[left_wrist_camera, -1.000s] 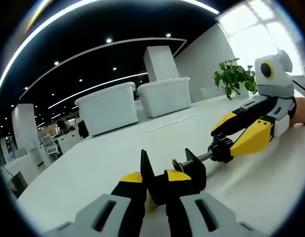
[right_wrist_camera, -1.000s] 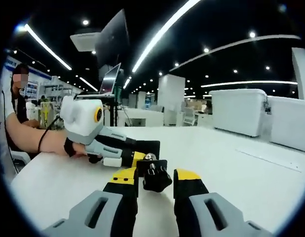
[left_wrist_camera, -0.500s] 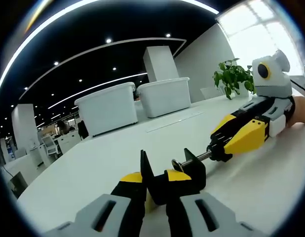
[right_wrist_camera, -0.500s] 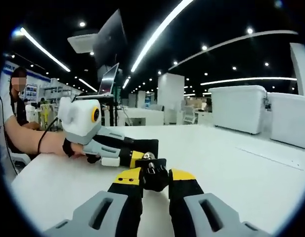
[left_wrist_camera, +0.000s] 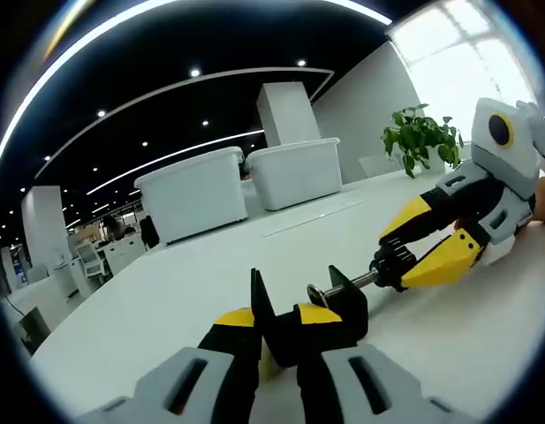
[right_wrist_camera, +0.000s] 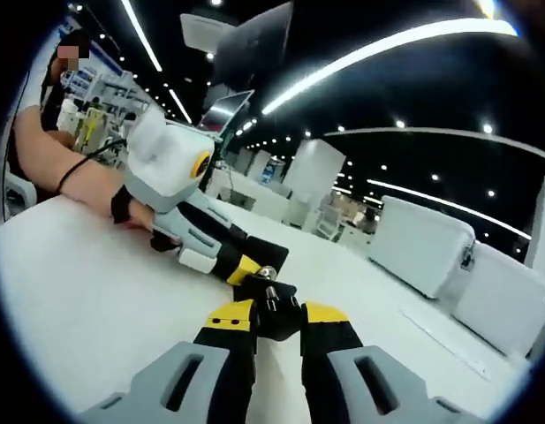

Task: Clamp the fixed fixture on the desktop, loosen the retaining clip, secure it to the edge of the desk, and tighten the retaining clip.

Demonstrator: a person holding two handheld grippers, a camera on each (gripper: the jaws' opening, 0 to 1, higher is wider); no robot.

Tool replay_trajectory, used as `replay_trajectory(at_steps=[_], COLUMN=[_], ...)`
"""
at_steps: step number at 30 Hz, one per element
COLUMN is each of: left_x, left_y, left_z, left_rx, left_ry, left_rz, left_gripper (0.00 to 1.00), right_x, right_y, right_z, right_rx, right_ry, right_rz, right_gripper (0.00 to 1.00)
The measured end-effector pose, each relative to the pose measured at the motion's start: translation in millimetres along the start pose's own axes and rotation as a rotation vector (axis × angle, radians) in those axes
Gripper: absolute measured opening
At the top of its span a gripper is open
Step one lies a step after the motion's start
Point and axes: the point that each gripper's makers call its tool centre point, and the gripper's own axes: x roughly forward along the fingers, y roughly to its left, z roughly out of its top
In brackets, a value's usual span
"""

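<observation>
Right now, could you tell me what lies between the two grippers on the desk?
In the left gripper view, the clamp's screw rod bridges them, from the body in the left gripper to the knob in the right gripper.

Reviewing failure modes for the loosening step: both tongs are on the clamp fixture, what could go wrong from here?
1. The right tongs pinch only the small black knob; they may slip off as it turns.
2. The left tongs grip just the black clamp body, so twisting could rotate it in their hold.
3. The fixture lies on the smooth white desk, nothing else bracing it; it might skid.
</observation>
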Motion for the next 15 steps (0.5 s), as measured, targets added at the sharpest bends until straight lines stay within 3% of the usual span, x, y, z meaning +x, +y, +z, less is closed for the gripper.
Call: replay_trajectory(at_steps=[2, 4, 7, 15], left_x=[0, 0, 0, 0], left_y=[-0.1, -0.4, -0.6, -0.7], left_z=[-0.1, -0.1, -0.1, -0.1], left_rx=[0.0, 0.0, 0.0, -0.003], left_ry=[0.0, 0.0, -0.001, 0.0], left_rz=[0.0, -0.001, -0.002, -0.002], left_gripper=[0.15, 0.14, 0.14, 0.14], right_x=[0, -1, -3, -7], right_y=[1, 1, -3, -15], right_z=[0.6, 1.1, 2.0, -1.5], right_rx=[-0.071, -0.045, 0.169, 0.264], right_ry=[0.022, 0.025, -0.013, -0.016], right_rz=[-0.005, -0.003, 0.003, -0.006], right_gripper=[0.17, 0.18, 0.18, 0.21])
